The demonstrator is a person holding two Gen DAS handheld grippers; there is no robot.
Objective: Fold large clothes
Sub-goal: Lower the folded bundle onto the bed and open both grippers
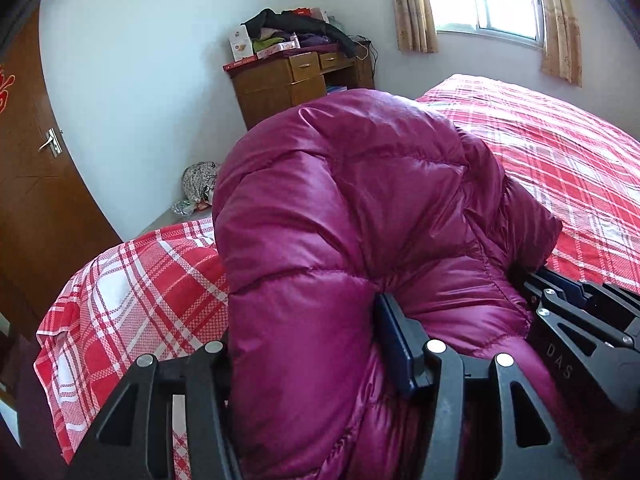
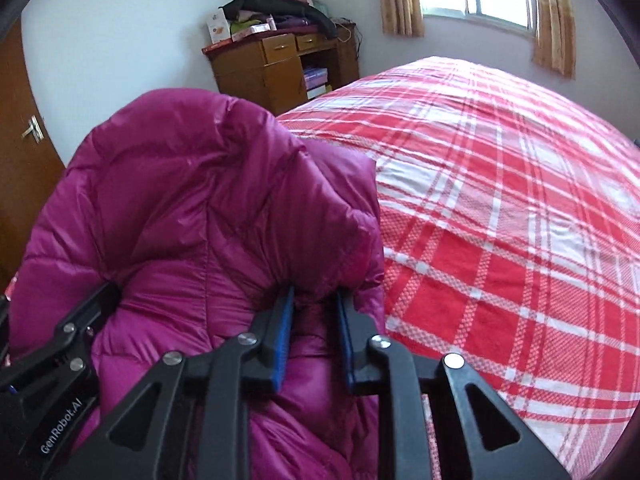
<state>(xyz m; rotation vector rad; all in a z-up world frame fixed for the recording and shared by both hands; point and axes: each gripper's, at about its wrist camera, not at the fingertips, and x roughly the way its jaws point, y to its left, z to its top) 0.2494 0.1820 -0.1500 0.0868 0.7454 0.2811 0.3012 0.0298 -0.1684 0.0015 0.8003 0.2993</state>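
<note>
Bulging, glossy quilted magenta jacket (image 1: 360, 208)

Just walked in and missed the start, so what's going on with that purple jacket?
A person is folding a jacket over the bed, holding a tool in each hand. The left tool and the right tool are both clamped on bunched jacket fabric, close beside each other. The jacket is lifted and billows up in front of both cameras. A desk stands against the far wall.

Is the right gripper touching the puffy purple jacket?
Touching. The right wrist view shows the right gripper pinching a fold of the jacket between its blue pads.
</note>
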